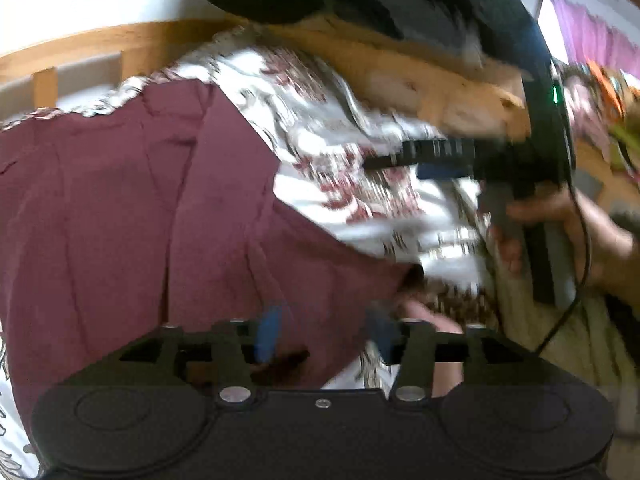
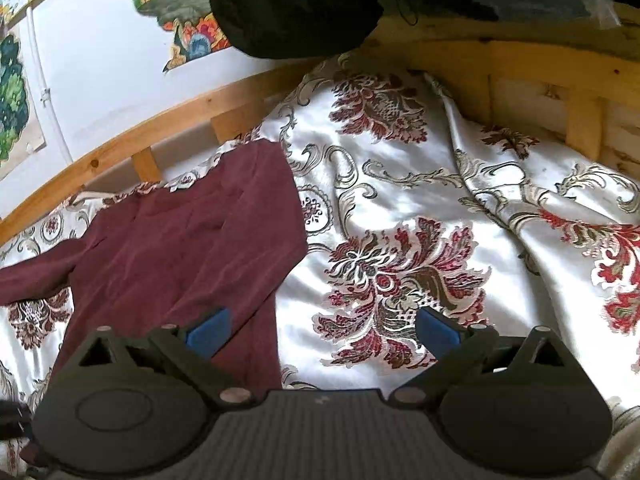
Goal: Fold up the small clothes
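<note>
Maroon garment (image 2: 176,240) lies flat on the floral bedspread (image 2: 400,200), filling the left and centre of the left wrist frame and the left half of the right wrist frame. Its long axis runs from lower left to upper centre in the right wrist view, a sleeve trailing to the far left edge.

Left gripper (image 1: 320,336): jaws apart, blue pads low in frame right over the garment's near hem, cloth under them, nothing pinched as far as I can tell through the blur. My read: the left is the nearer hand to the fabric.

Right gripper (image 2: 320,332): jaws wide, empty. Left pad sits over the garment's right edge, right pad over bare bedspread. So the garment lies left of its centreline.

Surface: satin spread, creased on the right. Wooden bed rail (image 2: 160,128) behind, posters (image 2: 180,12) on a white wall upper left, dark bundle (image 2: 288,4) at top centre.
</note>
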Demonstrator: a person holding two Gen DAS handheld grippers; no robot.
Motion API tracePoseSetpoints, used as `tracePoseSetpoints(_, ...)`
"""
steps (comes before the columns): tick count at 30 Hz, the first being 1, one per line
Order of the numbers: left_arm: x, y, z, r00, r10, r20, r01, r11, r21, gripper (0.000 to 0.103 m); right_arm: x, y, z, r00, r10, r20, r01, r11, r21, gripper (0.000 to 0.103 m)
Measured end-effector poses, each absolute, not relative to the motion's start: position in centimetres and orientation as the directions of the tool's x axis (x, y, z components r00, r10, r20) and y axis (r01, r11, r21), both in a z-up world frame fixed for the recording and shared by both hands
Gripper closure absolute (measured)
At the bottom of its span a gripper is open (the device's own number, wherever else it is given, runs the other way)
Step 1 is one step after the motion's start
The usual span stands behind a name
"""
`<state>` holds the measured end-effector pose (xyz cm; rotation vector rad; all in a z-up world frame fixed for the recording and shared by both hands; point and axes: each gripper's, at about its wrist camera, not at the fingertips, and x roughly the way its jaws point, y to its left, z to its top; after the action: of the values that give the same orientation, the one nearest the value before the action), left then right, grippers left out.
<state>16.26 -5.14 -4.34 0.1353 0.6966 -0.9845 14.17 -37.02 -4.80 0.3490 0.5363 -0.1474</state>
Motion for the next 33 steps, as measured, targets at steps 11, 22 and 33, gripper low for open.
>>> tracePoseSetpoints(11, 19.8, -4.6, -4.7, 0.555, -0.625, -0.549, 0.579, 0.764, -0.285, 0.016, 17.1, -36.0, -5.7, 0.830, -0.053, -0.555, 0.209, 0.953, 0.221, 0.000)
tracePoseSetpoints(22, 21.2, -6.0, -6.6, 0.529, -0.529, -0.664, 0.571, 0.800, -0.183, 0.016, 22.3, -35.1, -5.4, 0.847, -0.003, -0.532, 0.075, 0.991, 0.114, 0.000)
tracePoseSetpoints(33, 22.4, -6.8, -9.1, 0.484, -0.483, -0.730, 0.559, 0.812, -0.167, 0.013, 28.7, -40.9, -7.9, 0.876, 0.062, -0.479, 0.095, 0.950, 0.298, 0.007)
